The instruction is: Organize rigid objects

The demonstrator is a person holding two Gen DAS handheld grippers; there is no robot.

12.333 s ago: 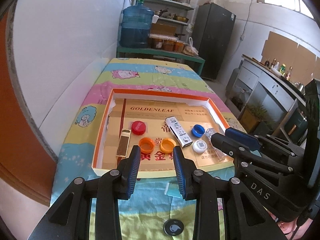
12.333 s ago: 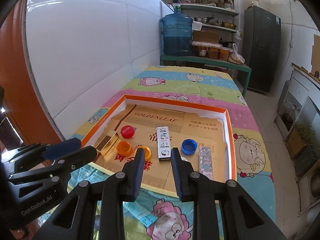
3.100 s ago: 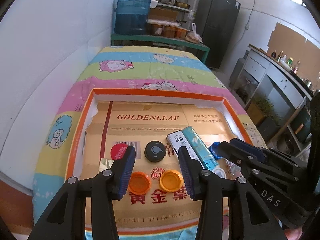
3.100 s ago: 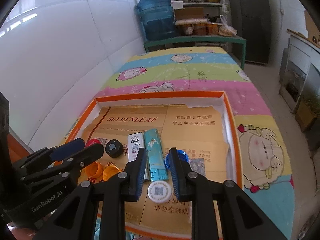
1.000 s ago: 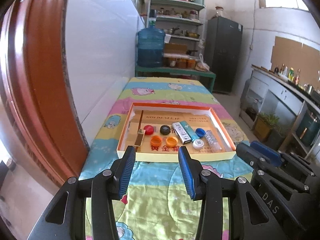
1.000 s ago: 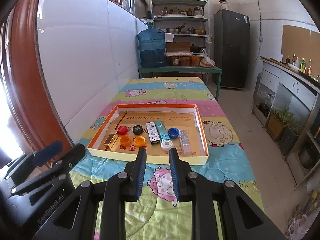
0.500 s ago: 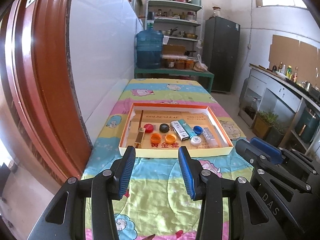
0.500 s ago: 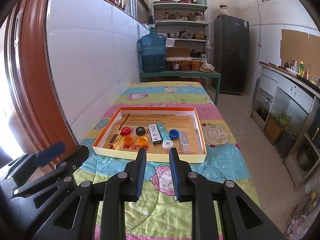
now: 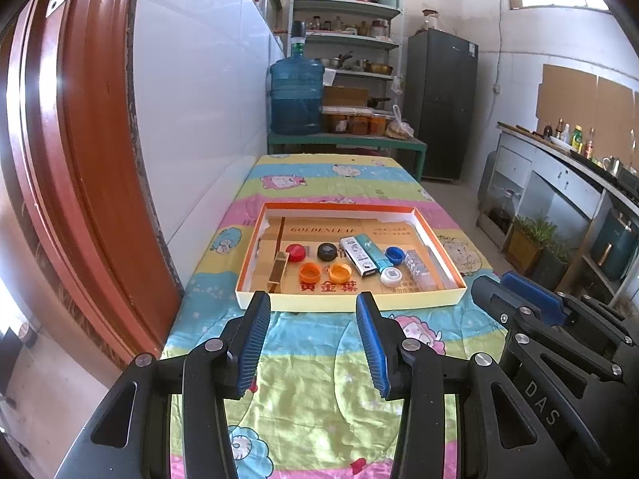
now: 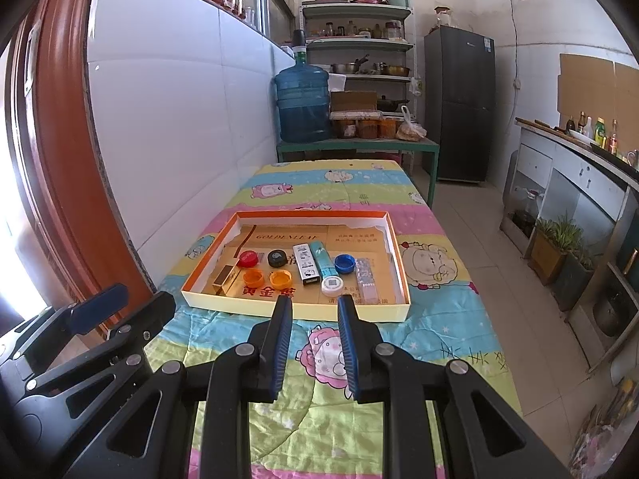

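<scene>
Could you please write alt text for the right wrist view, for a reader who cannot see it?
A shallow orange-rimmed box on a cartoon-print cloth holds bottle caps and small packets in rows. The empty right gripper, jaws nearly together, hangs short of it, the left gripper alongside.

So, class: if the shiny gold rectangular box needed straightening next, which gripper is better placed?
Left, probably. The shiny gold rectangular box lies at the orange-rimmed cardboard tray's left end, nearer the left gripper, whose jaws stand open; the right gripper sits further right.
</scene>
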